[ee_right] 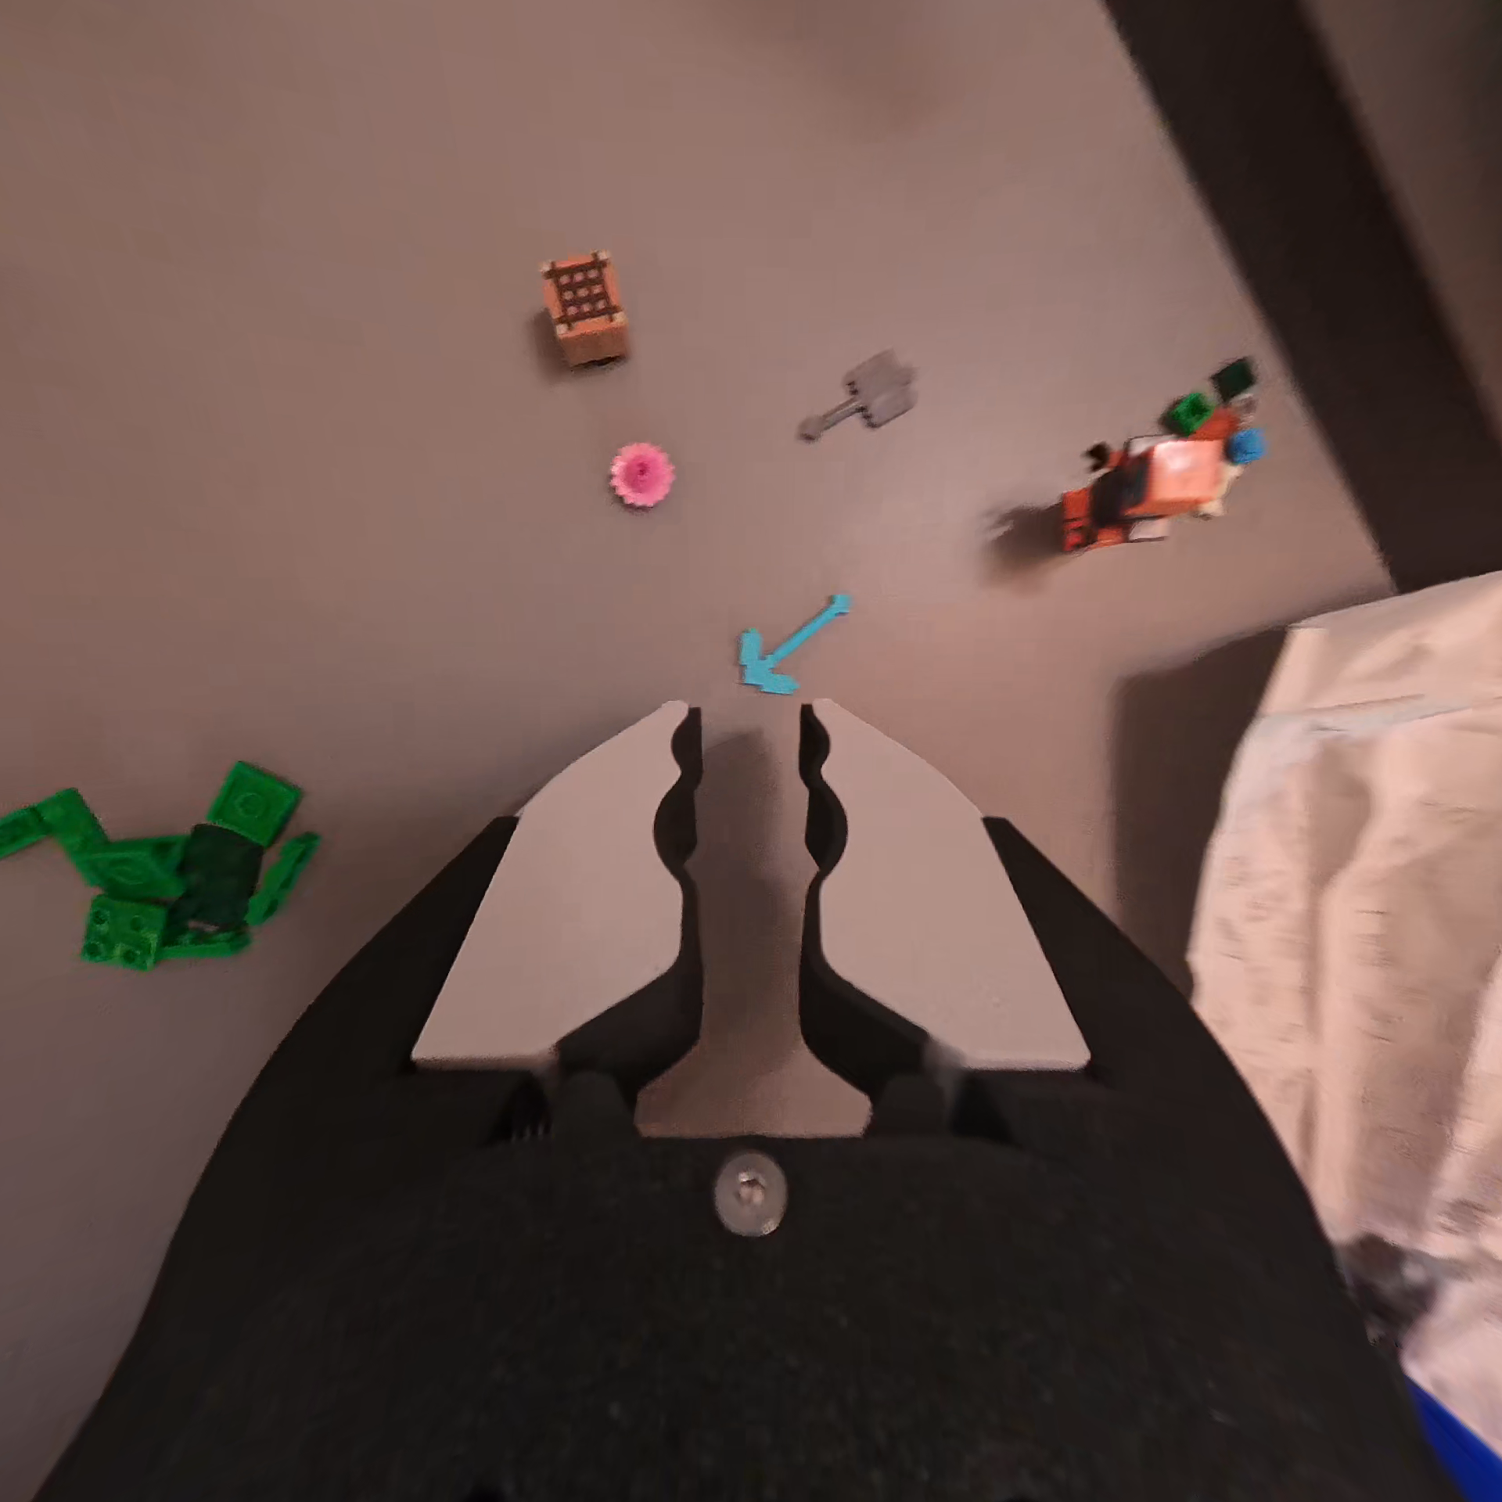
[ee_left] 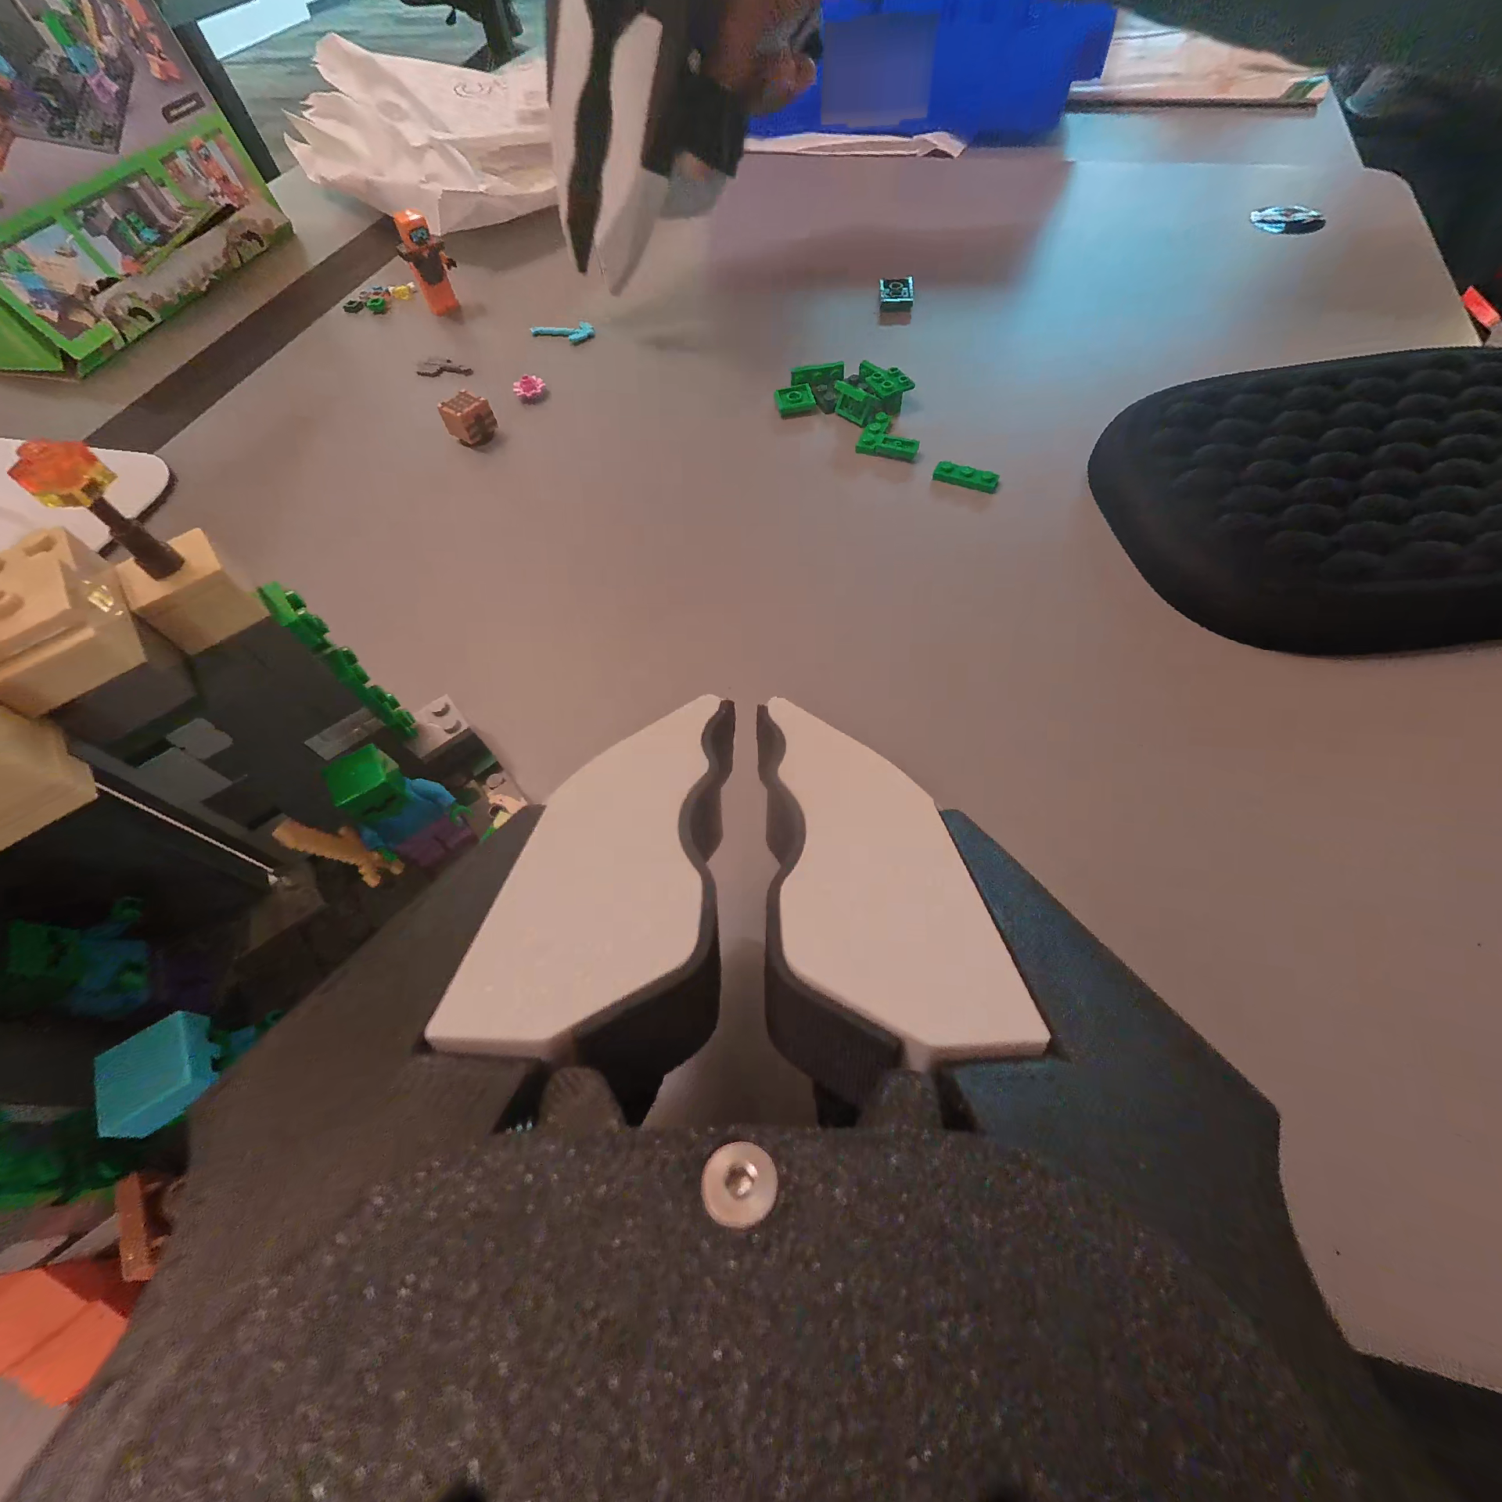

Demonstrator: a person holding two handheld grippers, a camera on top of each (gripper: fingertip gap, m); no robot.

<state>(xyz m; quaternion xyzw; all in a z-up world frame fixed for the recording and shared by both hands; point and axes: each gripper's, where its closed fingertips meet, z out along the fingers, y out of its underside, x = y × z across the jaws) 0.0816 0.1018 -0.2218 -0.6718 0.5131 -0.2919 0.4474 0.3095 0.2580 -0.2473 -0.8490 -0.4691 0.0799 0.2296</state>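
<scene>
My right gripper is open by a narrow gap and empty, pointing down at the grey table. A small light-blue pickaxe piece lies just beyond its fingertips. In the left wrist view the right gripper hangs above that pickaxe. My left gripper is nearly closed with nothing between its fingers, low over bare table. A built brick model with a green-headed figure stands just to its left.
Near the pickaxe lie a pink flower piece, a brown block, a grey axe piece, an orange figure and a pile of green plates. Crumpled white paper is at the right. A black dimpled pad and a toy box flank the table. The tips of one gripper are about 30 cm away from the tips of the other. The left gripper is farther from the pink flower piece, some 25 cm, than the right, some 6 cm. Seen from the left wrist view as well.
</scene>
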